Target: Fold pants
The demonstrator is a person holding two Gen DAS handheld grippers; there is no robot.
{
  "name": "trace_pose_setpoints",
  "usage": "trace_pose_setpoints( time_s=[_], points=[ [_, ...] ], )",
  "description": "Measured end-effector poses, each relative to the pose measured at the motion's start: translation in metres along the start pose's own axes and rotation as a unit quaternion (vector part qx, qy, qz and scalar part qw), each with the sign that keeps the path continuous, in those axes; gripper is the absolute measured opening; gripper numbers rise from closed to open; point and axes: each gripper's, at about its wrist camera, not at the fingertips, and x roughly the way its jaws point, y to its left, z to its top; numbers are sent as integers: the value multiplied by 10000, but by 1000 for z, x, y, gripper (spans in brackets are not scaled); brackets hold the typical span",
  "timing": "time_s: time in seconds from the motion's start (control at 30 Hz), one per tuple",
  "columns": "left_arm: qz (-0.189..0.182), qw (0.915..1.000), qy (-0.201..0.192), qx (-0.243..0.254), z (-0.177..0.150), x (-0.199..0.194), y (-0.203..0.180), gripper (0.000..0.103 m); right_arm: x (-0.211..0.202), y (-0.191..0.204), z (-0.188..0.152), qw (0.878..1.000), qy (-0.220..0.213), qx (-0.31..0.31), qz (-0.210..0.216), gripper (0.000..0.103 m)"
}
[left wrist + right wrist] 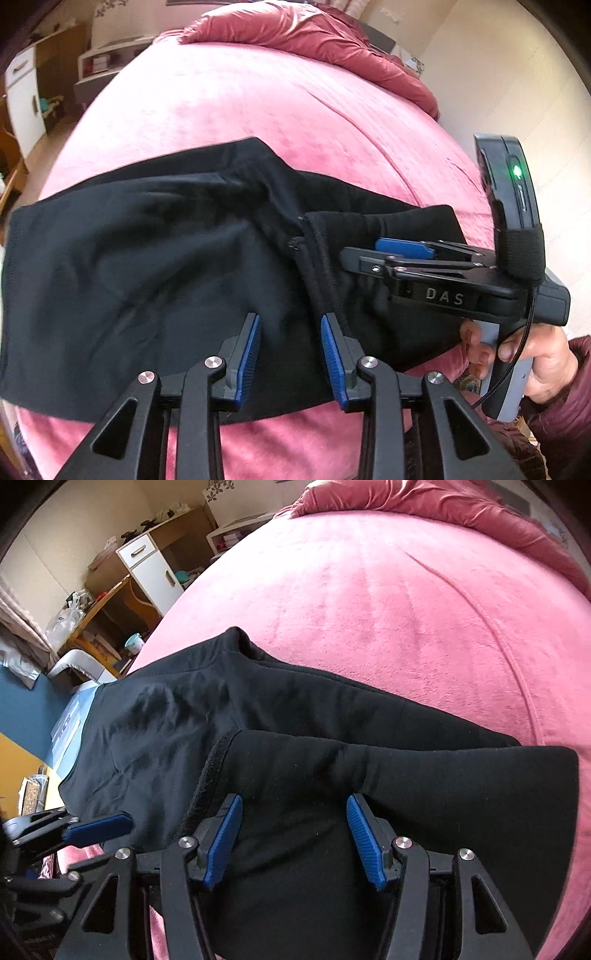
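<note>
On right claw: "DAS"

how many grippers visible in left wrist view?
2. Left gripper at bottom centre, open over the black pants; right gripper at right, reaching in sideways above the folded leg.

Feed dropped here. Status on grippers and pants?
Left gripper open, right gripper open, both over black pants. Pants partly folded on pink bed. Nothing in the way.
</note>
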Motion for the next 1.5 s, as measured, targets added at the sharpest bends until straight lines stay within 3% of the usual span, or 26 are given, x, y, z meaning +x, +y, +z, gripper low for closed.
trace_pose_setpoints(
  time_s=[0.4,0.67,0.83,0.93,1.03,1.07,1.23,1.33,1.37,1.5],
  points=[
    [320,9986,-174,-387,-9,-24,24,37,-49,9,-32,9992,-367,151,-83,60],
    [319,9966,-20,-755,-16,-25,42,37,-42,29,-50,9997,-157,-169,119,59],
    [57,9900,102,-1406,-22,-32,70,37,-21,41,-49,9991,-37,-382,-174,56],
    [-150,9757,101,-2185,-35,-45,105,37,-12,40,-46,9984,-115,-409,-386,55],
    [-342,9486,-11,-3145,-58,-63,148,35,-10,40,-47,9983,-159,-386,-399,58],
    [-357,9353,-99,-3519,-70,-71,166,35,-10,40,-48,9982,-175,-412,-393,58],
    [-284,8913,-424,-4505,-102,-91,215,35,-12,34,-50,9987,-226,-335,-298,58],
    [-446,8637,-463,-5000,-113,-88,233,35,-13,34,-51,9987,-231,-342,-302,58],
    [-475,8589,-472,-5077,-114,-86,235,35,-14,35,-51,9986,-235,-364,-314,59],
    [-399,8547,-499,-5151,-114,-80,243,35,-14,37,-51,9986,-230,-356,-327,59]
  ],
)
